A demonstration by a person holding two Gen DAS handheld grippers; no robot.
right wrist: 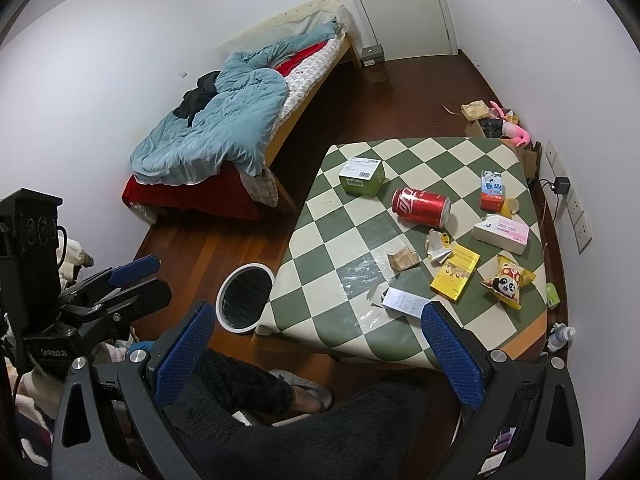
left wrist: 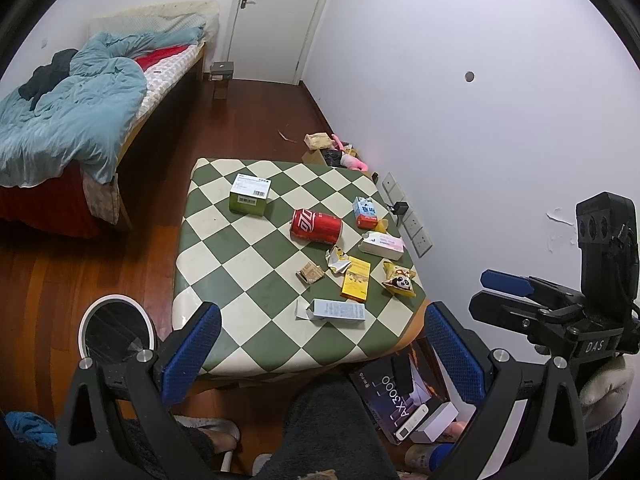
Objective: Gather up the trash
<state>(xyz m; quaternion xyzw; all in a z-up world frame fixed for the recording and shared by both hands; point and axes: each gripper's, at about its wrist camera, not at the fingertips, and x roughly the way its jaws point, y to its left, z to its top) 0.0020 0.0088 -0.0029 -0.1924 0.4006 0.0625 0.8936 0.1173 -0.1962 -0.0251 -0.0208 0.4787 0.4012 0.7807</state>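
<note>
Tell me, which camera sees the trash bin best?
The right wrist view: the trash bin shows its whole white rim and dark inside, on the floor beside the checkered table. In the left wrist view, the bin is partly hidden behind the left gripper's finger.

Bedroom in a home, indicated by a single bed (right wrist: pixel 256 120) covered with a rumpled blue duvet (left wrist: pixel 68 108), white door (left wrist: pixel 276 16), dark wood floor (left wrist: pixel 248 120), wall sockets (left wrist: pixel 412 220), low checkered table (left wrist: pixel 256 280) littered with packaging, round bin (right wrist: pixel 244 298) set beside it
</note>
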